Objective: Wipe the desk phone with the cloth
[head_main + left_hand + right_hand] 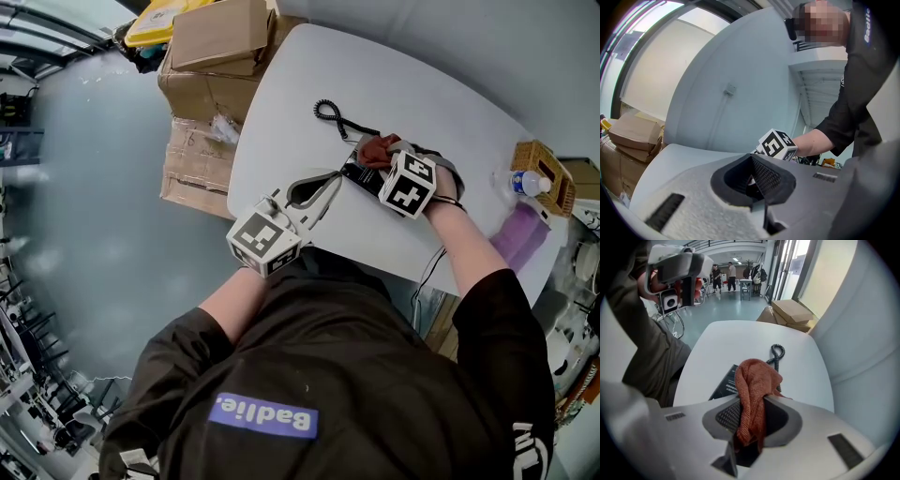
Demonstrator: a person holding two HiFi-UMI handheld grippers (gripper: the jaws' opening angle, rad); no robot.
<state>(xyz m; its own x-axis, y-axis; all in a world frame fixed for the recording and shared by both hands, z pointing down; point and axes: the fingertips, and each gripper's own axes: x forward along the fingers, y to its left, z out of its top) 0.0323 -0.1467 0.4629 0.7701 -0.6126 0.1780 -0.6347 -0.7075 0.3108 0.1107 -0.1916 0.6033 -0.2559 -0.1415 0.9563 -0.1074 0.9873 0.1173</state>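
Jaws of the right gripper [749, 423], in the right gripper view, are clenched on the rust-red cloth [754, 380], which bunches above them and hangs down through the gap. Past it the black desk phone [724, 383] lies flat on the white counter [740, 338], with its coiled cord [777, 352] running further out and cardboard boxes [791, 312] beyond the far edge.

In the left gripper view the left gripper [757, 182] has its jaws pressed together with nothing held; the right gripper's marker cube [777, 144] shows just behind.

From the head view, the cloth [378, 150] sits on the phone [360, 176] near the counter's middle. The left gripper [321, 187] points at the phone's left side; whether it touches is unclear
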